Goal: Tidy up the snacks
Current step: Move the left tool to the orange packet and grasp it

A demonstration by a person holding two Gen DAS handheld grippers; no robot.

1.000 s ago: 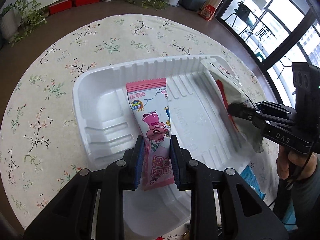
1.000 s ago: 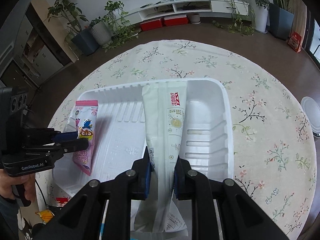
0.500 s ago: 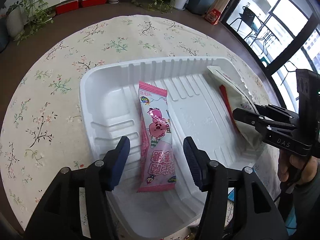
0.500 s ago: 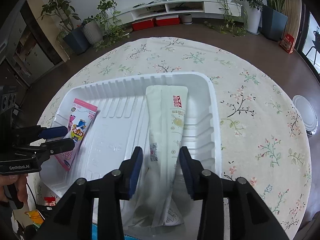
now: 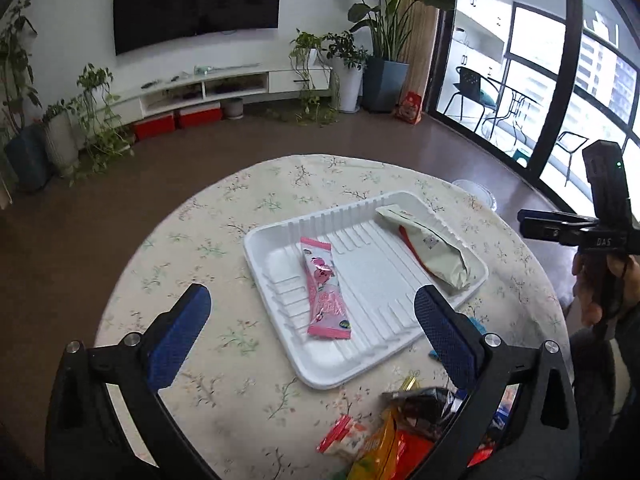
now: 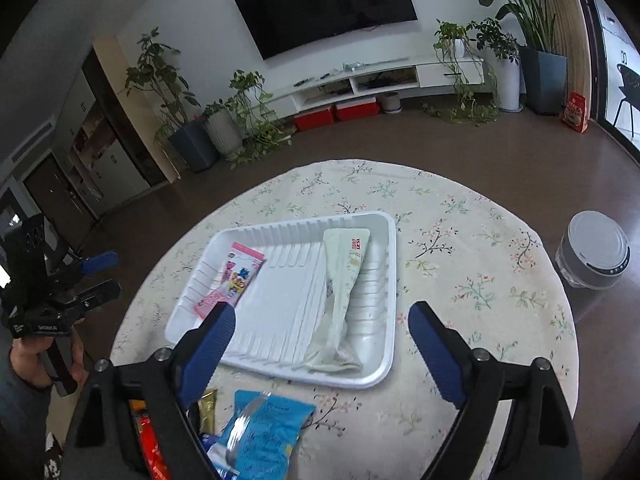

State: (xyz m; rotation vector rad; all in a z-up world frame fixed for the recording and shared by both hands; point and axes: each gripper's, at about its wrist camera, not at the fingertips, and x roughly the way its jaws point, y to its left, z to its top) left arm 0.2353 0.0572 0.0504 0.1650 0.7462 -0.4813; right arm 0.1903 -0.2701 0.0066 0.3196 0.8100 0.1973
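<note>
Right wrist | right gripper (image 6: 320,320) "DAS", left gripper (image 5: 312,308) "GenRobot.AI" | both just released, empty

Round floral table (image 5: 248,396), white tray (image 5: 280,236), snack packets (image 5: 384,440)

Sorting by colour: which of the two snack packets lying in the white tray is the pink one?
The pink packet with cartoon print, at the tray's left end in the left wrist view; the other packet is long and cream-white.

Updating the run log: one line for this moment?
left gripper: open | right gripper: open | pink packet, white packet: in tray
</note>
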